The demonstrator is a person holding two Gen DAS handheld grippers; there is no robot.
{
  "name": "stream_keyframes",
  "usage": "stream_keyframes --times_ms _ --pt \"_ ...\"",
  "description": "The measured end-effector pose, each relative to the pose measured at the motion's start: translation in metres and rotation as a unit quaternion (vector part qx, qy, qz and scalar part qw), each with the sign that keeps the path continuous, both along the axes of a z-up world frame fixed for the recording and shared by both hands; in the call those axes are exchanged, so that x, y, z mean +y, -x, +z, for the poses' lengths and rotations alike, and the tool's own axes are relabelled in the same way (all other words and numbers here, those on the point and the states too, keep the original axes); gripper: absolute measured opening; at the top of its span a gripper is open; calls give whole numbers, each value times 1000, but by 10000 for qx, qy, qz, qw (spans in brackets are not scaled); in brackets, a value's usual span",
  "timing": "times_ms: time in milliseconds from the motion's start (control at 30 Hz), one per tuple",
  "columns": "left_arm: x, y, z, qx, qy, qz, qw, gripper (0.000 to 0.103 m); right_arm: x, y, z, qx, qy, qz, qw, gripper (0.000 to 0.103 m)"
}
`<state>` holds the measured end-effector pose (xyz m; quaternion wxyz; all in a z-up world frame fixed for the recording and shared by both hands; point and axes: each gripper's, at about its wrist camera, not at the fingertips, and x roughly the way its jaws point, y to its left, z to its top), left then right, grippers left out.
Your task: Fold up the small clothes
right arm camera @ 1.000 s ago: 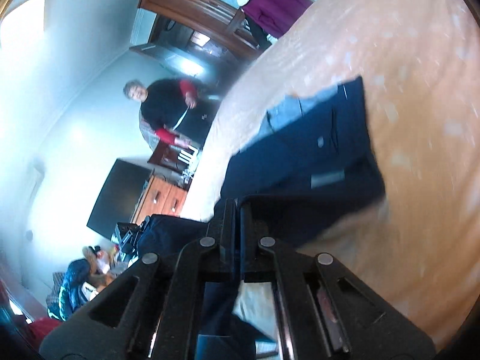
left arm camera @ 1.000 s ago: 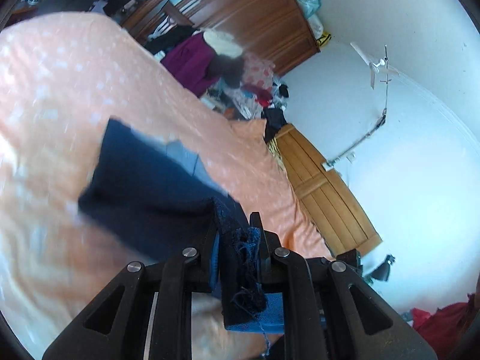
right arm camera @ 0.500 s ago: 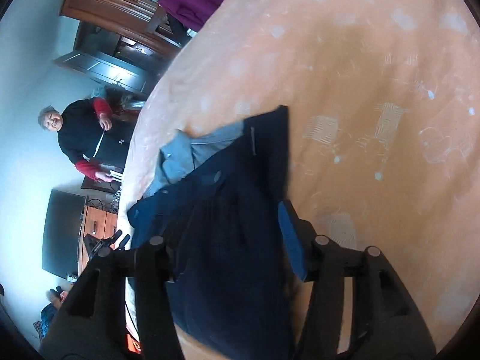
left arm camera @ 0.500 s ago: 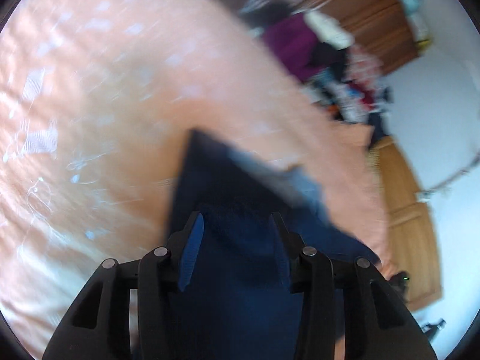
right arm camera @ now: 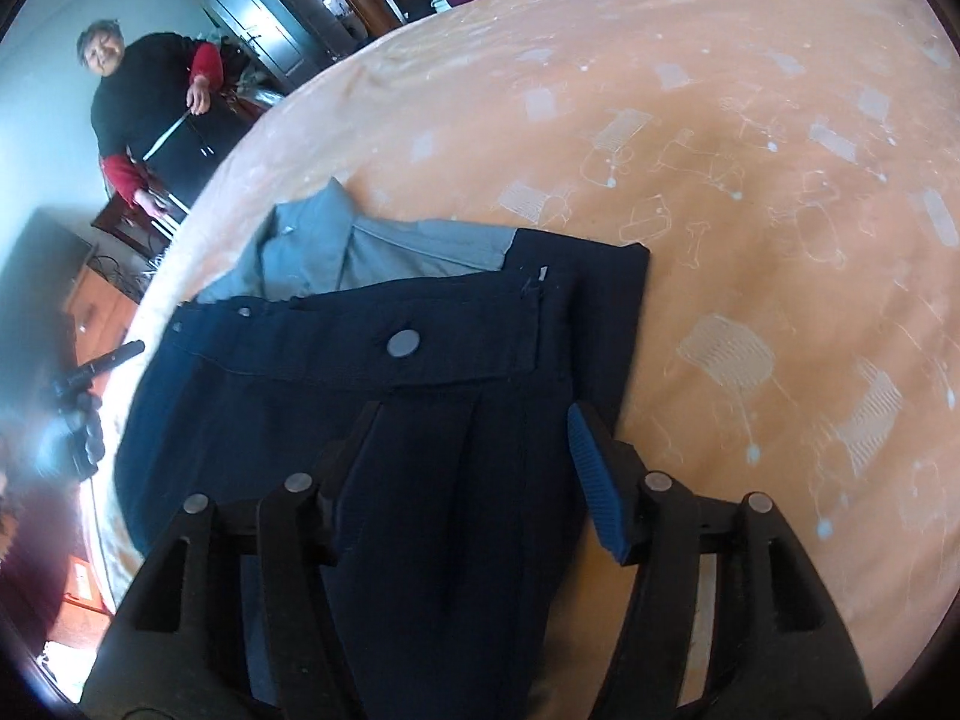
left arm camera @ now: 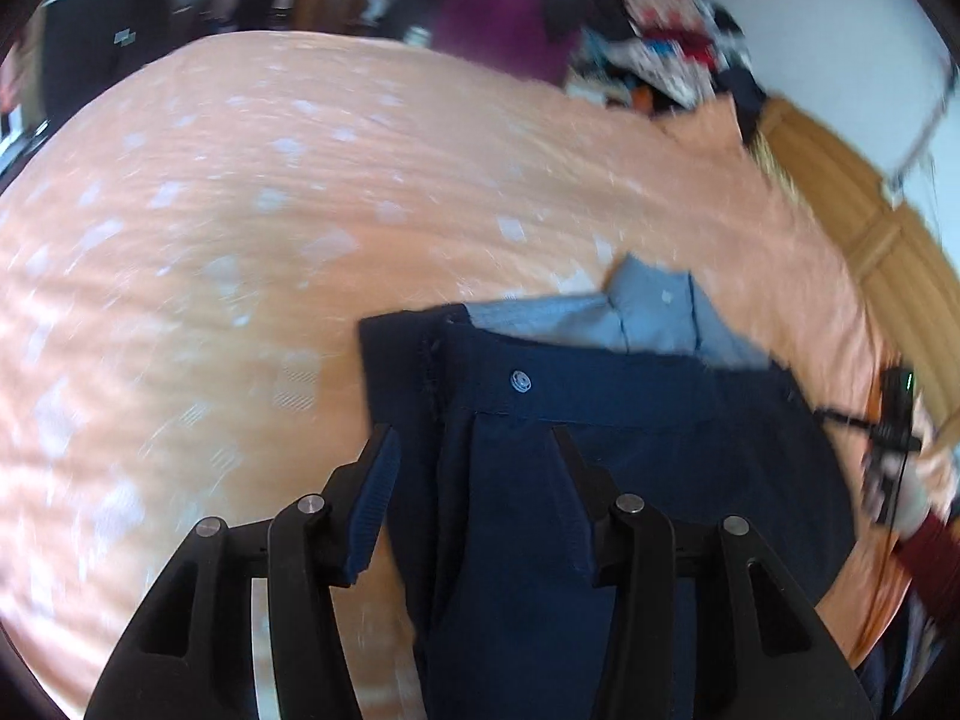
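Shorts flat on bed, both grippers open above them

Shorts (left arm camera: 600, 480): navy, lying flat on the orange bedspread (left arm camera: 240, 240), waistband on the far side from both cameras, grey lining (left arm camera: 630, 318) showing past the waistband. Snap button (left arm camera: 519, 381) sits on the waistband, roughly centred.

Left gripper (left arm camera: 474, 462): fingers (left arm camera: 375, 498) spread wide, nothing clamped. One finger is over bare bedspread just beside the shorts' left edge, the other over the navy fabric. Cannot tell whether the tips touch the cloth.

Right gripper (right arm camera: 474, 438): fingers (right arm camera: 594, 480) also spread wide, gripping nothing. Both sit over the shorts, the blue-padded one near the shorts' right edge.

Around the shorts:
- Bedspread on all sides, pale printed pattern, otherwise bare near the shorts.
- Beyond the far edge of the bed from the shorts: clothes heap (left arm camera: 630, 30) with a purple garment, dark wooden wardrobe behind it.
- Wooden headboard (left arm camera: 870, 228) to the right of the shorts in the left wrist view.
- Person in black top with red sleeves (right arm camera: 150, 102) stands off the bed, well apart from the shorts, left side of the right wrist view.
- Dark handheld device (right arm camera: 78, 396) at the bed edge left of the shorts in that view, blurred.

Left wrist view has motion blur.
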<state>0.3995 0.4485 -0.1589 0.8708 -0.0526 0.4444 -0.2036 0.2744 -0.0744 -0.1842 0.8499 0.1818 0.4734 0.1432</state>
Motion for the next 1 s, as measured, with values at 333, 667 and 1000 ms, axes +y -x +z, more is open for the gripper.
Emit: stream_keyframes --times_ms 333,667,1000 --pt "-36 -30 -35 203 -728 -325 9966 20 9 -4 2 -252 519 -42 9983 59" --pt "-34 -22 -31 -269 -683 -175 9971 16 13 -28 -8 -154 681 19 9976 54" --pt "-37 -12 -20 -644 -737 -6 9952 7 5 -16 30 -840 839 -277 9925 8"
